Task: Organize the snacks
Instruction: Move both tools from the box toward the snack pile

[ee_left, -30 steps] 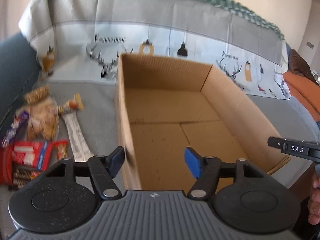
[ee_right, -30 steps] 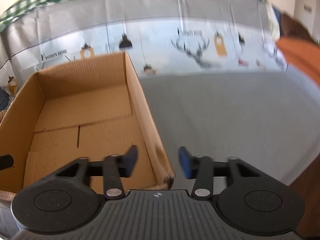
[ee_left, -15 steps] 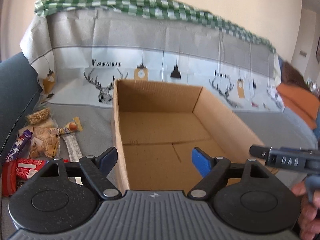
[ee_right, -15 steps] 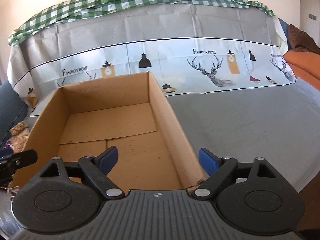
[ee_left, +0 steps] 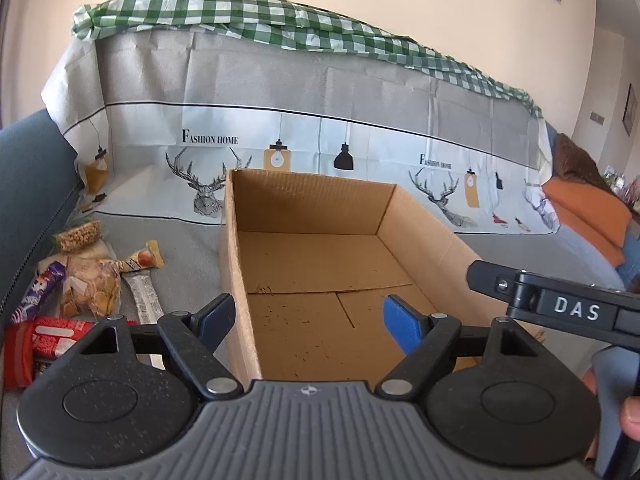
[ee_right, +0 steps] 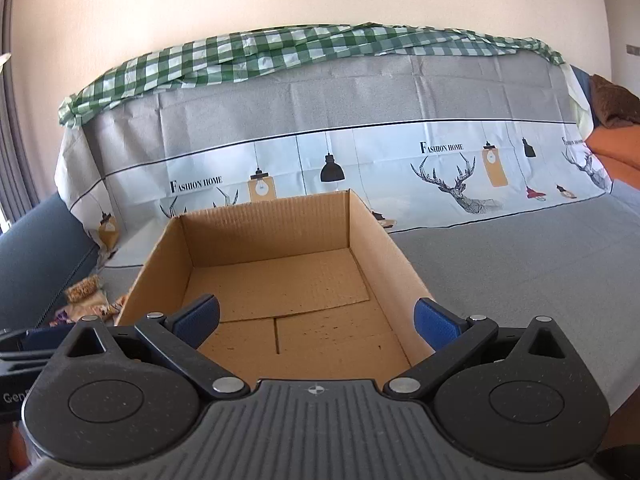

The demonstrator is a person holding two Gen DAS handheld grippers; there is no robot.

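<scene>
An empty open cardboard box point(ee_left: 320, 264) sits on the grey sofa seat; it also shows in the right wrist view point(ee_right: 280, 276). Several snack packets point(ee_left: 84, 280) lie in a pile left of the box: a red packet point(ee_left: 44, 338), a clear bag of biscuits point(ee_left: 90, 286), a purple bar point(ee_left: 38, 290), a white bar point(ee_left: 142, 296). My left gripper point(ee_left: 306, 322) is open and empty, hovering over the box's near left wall. My right gripper point(ee_right: 316, 318) is open and empty over the box's near end; its side shows in the left wrist view point(ee_left: 560, 308).
The sofa back is draped with a grey deer-print cover point(ee_left: 304, 120) and a green checked cloth point(ee_left: 248, 16). A dark blue armrest point(ee_left: 32, 184) stands at the left. Orange and brown cushions point(ee_left: 580, 208) lie at the right. Bare grey seat point(ee_right: 520, 264) lies right of the box.
Both grippers have pulled back and risen from the box, and both jaws have opened wider. The views have tilted up to show more sofa back and wall.
</scene>
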